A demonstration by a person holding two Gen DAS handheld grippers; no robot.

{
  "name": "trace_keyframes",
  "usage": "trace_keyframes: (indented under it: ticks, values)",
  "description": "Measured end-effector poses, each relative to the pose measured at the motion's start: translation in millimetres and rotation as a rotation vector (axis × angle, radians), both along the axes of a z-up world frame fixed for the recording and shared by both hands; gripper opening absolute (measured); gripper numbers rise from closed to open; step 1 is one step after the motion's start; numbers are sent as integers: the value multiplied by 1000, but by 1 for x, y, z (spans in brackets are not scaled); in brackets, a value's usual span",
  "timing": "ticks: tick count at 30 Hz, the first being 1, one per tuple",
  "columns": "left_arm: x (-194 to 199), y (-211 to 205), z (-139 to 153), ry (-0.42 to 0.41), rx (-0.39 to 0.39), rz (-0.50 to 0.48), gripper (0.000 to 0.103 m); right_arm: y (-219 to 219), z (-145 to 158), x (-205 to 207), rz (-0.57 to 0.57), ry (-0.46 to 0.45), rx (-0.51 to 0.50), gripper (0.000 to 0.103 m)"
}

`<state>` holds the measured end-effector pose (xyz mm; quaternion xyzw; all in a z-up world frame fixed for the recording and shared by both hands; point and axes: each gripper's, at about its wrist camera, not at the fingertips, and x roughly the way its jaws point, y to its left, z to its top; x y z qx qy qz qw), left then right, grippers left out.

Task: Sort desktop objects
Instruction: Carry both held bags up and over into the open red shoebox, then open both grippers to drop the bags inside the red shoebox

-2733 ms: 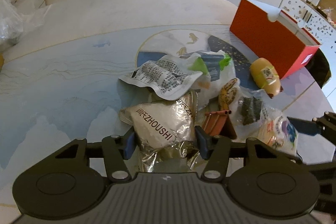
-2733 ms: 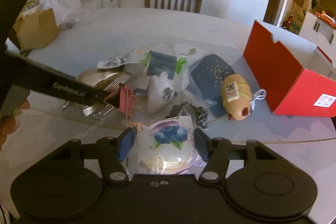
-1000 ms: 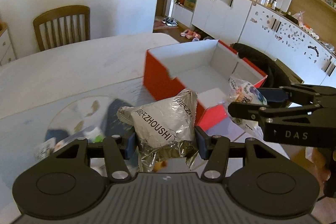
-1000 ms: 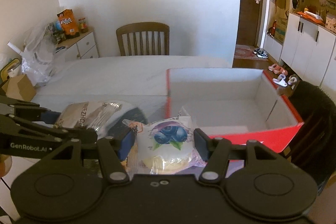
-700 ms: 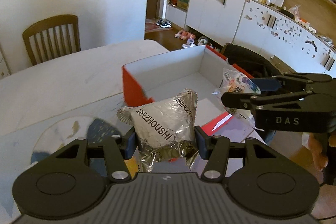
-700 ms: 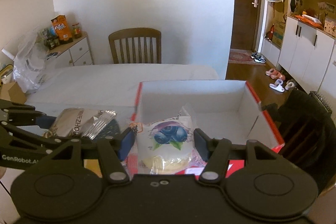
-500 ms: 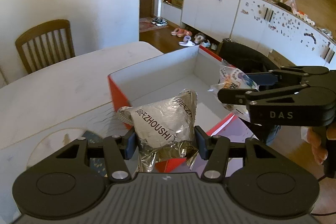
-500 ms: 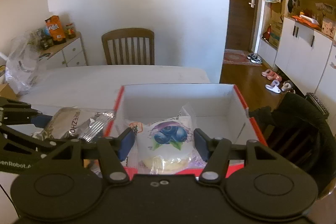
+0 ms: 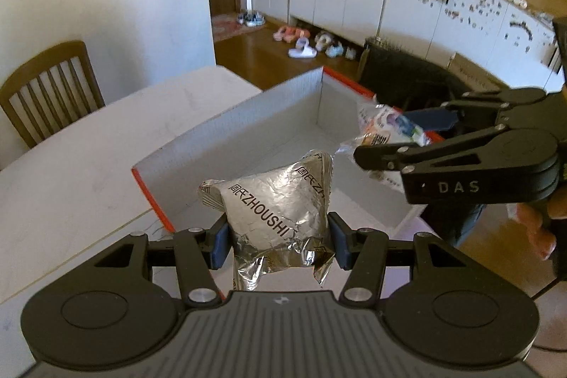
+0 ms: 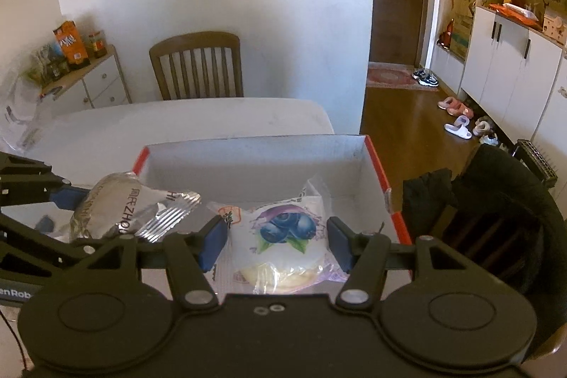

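**Two snack packs held over the box**

Left tongs (image 9: 278,236): closed on a silver foil packet (image 9: 280,201), pinched across its lower half, blue pads pressed against both sides. The packet sticks up and forward from the pads, crinkled, its bottom seam hanging loose below the grip. It sits above the near corner of the red box (image 9: 248,144), which lies straight ahead of these tongs, open, with white inside walls.

Right tongs (image 10: 276,240): closed on a clear bread bag with a blueberry print (image 10: 283,236), pads on both sides of the round bun inside. The bag hangs over the near part of the same box (image 10: 375,162), whose floor shows bare ahead of the tips. The foil packet (image 10: 131,211) appears just to the left of these tongs, near the box's left wall.

Handling, as judged:
- Foil packet looks light and puffed with air; the skin is slick and creases easily. A grip across the body, as now, seems safer than the thin seam, which could slide out.
- Bread bag is soft and squashes; the film is slippery. Light pressure on the bun's sides should do; harder squeezing would flatten it.
- Neither looks breakable, so a short drop into the box should do no harm.

Table (image 10: 198,119) lies beyond the box.
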<state>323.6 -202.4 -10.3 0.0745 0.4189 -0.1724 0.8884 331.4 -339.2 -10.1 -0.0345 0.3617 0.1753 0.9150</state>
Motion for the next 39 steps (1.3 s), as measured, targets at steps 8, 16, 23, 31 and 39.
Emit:
trace_keyframes:
  ticks: [8,16,23,31,39]
  values:
    - [32,-13,-34,83,57,-44,55,2,-32,29,34,85,-20,62]
    - [57,-19,-62,166,127,-74,55,5,-59,50,60,191,-59,62]
    - [66,-29,-76,215,180,-128,55,15,-75,54,115,235,-148,62]
    - [68,-30,-88,269,217,-156,55,26,-82,54,146,258,-195,62]
    - [69,-30,-88,312,239,-177,56,29,-82,52,157,267,-201,69]
